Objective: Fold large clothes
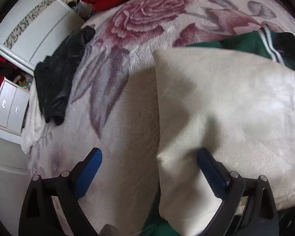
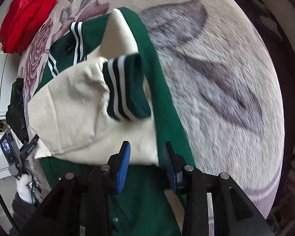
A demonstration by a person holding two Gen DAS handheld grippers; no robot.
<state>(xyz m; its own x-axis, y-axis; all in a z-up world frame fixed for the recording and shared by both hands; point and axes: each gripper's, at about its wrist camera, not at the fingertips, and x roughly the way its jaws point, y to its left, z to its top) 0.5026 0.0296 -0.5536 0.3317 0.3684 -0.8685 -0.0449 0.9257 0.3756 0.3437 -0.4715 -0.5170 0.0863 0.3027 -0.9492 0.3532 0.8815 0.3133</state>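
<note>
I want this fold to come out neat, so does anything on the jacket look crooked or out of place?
Yes. The cream sleeve lies slanted across the green jacket, and its striped cuff is bunched and curled up instead of flat. Nothing looks torn or spilled.

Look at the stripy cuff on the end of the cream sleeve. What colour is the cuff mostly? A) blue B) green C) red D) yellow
B: the cuff is dark green with black and white stripes, folded over on the cream sleeve of the green jacket.
</note>
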